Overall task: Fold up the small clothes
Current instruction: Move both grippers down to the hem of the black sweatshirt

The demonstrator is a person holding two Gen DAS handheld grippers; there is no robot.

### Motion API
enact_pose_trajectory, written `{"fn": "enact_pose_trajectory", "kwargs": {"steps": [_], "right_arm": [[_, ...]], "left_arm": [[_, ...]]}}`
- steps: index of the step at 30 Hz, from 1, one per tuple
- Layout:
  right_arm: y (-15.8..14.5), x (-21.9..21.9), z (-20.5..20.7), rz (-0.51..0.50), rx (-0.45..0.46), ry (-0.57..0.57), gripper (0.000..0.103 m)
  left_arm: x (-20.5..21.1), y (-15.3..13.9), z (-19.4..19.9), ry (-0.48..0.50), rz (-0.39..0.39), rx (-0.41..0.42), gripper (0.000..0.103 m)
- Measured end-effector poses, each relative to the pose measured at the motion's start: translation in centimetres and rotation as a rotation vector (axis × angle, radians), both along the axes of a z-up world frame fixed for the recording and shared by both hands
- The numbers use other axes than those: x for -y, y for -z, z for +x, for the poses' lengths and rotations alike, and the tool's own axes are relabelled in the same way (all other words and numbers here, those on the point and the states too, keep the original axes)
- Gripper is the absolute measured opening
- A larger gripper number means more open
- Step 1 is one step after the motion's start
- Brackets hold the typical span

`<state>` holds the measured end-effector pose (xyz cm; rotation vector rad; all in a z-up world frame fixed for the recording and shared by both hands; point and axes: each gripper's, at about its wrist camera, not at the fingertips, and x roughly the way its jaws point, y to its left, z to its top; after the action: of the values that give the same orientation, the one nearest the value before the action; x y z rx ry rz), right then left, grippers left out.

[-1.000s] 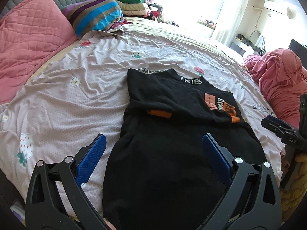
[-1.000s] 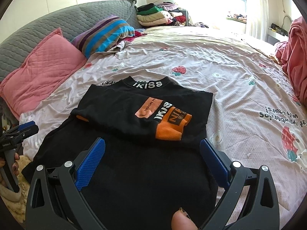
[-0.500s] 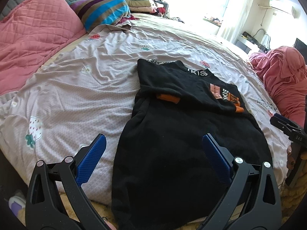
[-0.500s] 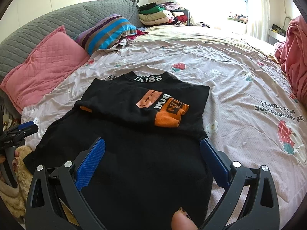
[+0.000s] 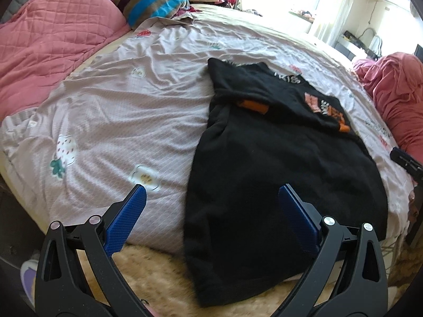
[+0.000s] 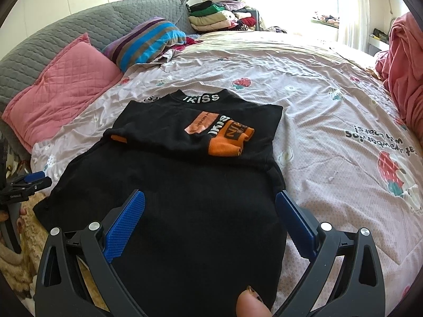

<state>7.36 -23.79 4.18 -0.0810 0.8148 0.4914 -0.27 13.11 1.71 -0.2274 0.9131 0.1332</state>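
Note:
A black top [image 5: 277, 163] with orange cuffs and white lettering lies flat on the bed, its sleeves folded across the chest and its hem hanging over the near edge. It also shows in the right wrist view [image 6: 190, 185]. My left gripper [image 5: 211, 206] is open and empty, above the hem's left corner. My right gripper [image 6: 211, 208] is open and empty, above the lower right part of the top. Each gripper shows at the edge of the other's view: the right one [image 5: 407, 162], the left one [image 6: 23, 187].
The pink strawberry-print sheet [image 5: 119, 111] covers the bed. A pink quilted pillow [image 6: 60, 89] and a striped pillow [image 6: 148, 39] lie at the head. Folded clothes [image 6: 216, 15] are stacked behind. A pink blanket heap [image 5: 396, 95] lies right. A beige fluffy rug [image 5: 158, 277] lies below the edge.
Both grippers have drawn back toward the near edge of the bed, so the top's hem and the rug have come into view. Both stay open. The top has not moved.

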Motion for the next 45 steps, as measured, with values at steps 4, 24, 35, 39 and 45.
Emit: {"fn": "enact_pose_trajectory", "kwargs": {"steps": [4, 24, 35, 39, 45], "right_arm": [[0.2, 0.2, -0.6, -0.003, -0.006, -0.004, 0.098], [1.7, 2.9, -2.5, -0.015, -0.058, 0.02, 0.098], [2.3, 4.5, -4.2, -0.024, -0.085, -0.002, 0.098], [3.1, 5.2, -5.4, -0.025, -0.148, -0.036, 0.098], [5.3, 5.7, -7.5, -0.052, -0.267, -0.082, 0.098]], "left_arm": [[-1.1, 0.4, -0.7, 0.022, -0.044, -0.038, 0.094], [-0.8, 1.3, -2.1, 0.131, -0.195, -0.184, 0.065], [-0.4, 3.3, 0.6, 0.182, -0.209, -0.339, 0.051], [0.3, 3.9, 0.9, 0.192, -0.167, -0.361, 0.051], [0.3, 4.0, 0.7, 0.198, -0.156, -0.347, 0.051]]}}
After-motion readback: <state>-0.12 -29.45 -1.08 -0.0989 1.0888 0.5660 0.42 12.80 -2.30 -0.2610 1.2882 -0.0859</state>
